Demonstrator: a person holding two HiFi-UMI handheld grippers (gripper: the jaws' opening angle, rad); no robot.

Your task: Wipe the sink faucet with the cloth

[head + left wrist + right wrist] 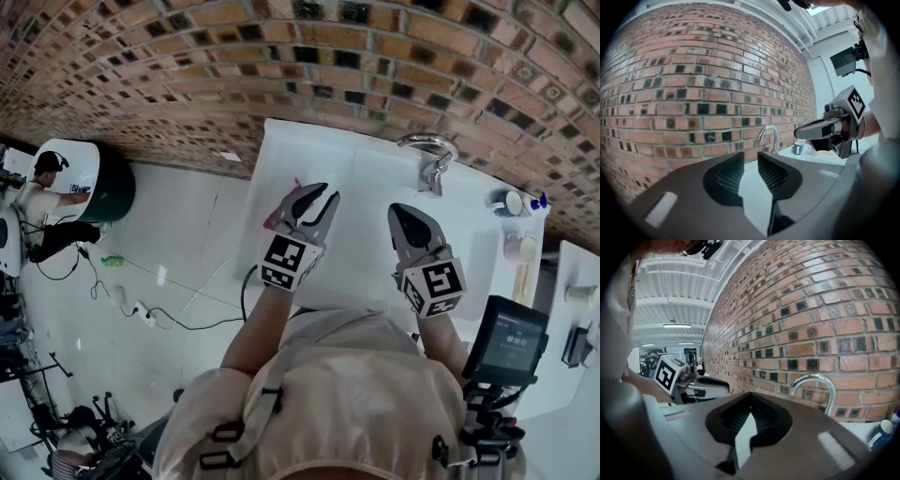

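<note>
Overhead, looking down on a white desk [366, 248] against a red brick wall [281, 75]. Curved chrome sink faucet [427, 152] at the back, well ahead of both claws. Left claw [319, 192] slightly parted, gripping nothing. Right claw [400, 208] closed, empty. Probable pink crumpled cloth [279, 216] peeking out beside the left claw. Risk: closing beside the cloth, then rubbing bare claws on the faucet.

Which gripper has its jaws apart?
The left gripper: a clear gap shows between its jaws, with nothing in it. The right gripper has its jaw tips together.
</note>
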